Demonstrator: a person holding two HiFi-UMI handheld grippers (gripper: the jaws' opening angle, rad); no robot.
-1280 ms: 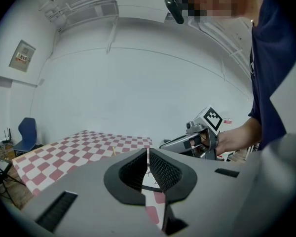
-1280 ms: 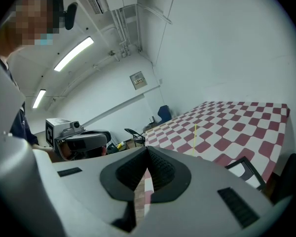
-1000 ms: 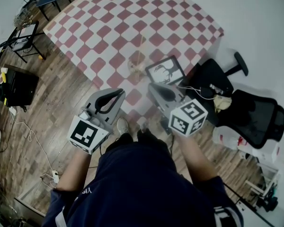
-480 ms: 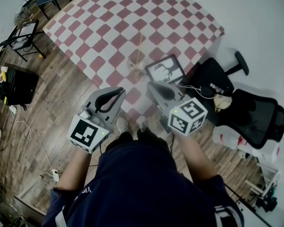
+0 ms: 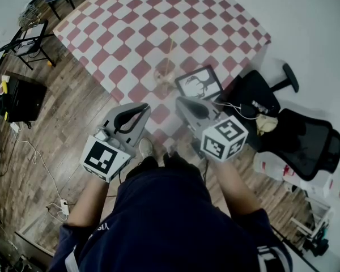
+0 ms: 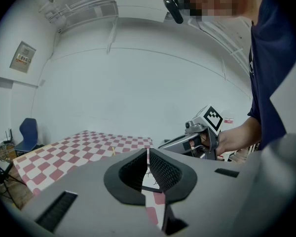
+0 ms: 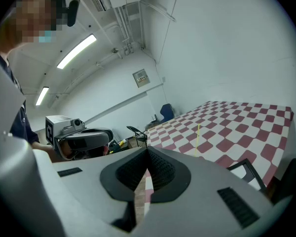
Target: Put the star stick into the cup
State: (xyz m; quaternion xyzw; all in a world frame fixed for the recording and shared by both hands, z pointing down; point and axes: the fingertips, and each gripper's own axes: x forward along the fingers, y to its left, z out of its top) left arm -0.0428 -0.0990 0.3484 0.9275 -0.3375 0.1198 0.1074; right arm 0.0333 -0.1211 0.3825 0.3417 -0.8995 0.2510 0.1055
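Note:
A thin yellow star stick (image 5: 169,54) stands upright in a small clear cup (image 5: 164,80) near the front edge of the red-and-white checkered table (image 5: 130,27). The stick also shows as a faint yellow line in the right gripper view (image 7: 198,138) and the left gripper view (image 6: 112,151). My left gripper (image 5: 142,108) and right gripper (image 5: 181,101) are held side by side, short of the table's near edge and below the cup. Both have their jaws shut with nothing between them (image 6: 148,152) (image 7: 147,150).
A black-framed deer picture (image 5: 199,85) lies at the table's near corner, right of the cup. A black office chair (image 5: 297,137) stands at the right. Wooden floor, a black box (image 5: 22,101) and a folding stand (image 5: 28,47) lie at the left.

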